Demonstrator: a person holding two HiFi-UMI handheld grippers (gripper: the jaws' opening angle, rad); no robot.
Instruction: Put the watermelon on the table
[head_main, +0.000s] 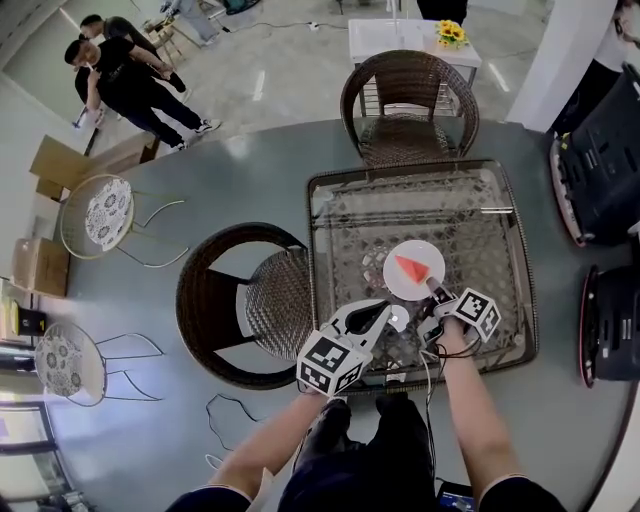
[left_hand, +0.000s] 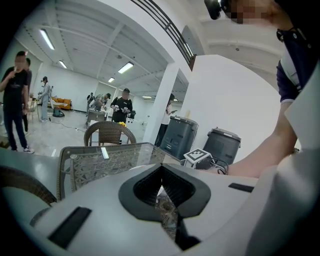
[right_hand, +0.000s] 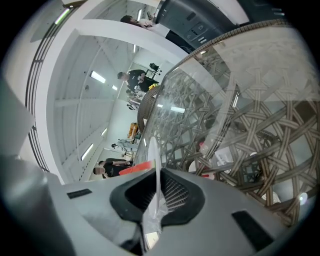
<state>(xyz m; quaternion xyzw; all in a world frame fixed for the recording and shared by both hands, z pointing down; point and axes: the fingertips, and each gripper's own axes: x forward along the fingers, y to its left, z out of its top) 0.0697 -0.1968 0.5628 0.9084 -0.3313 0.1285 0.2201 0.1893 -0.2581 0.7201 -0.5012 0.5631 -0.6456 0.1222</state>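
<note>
The right hand-held gripper (head_main: 437, 296) pinches the white plate (head_main: 398, 284) by its rim at about 5 o'clock. That hold keeps the jaws off the watermelon (head_main: 411, 268), which lies mid-plate over the glass desk (head_main: 420, 200). Whether the plate rests on the glass, I cannot tell. The left hand-held gripper (head_main: 392, 318), at the plate's 8 o'clock, is pressed together on nothing — likely just kept clear.
</note>
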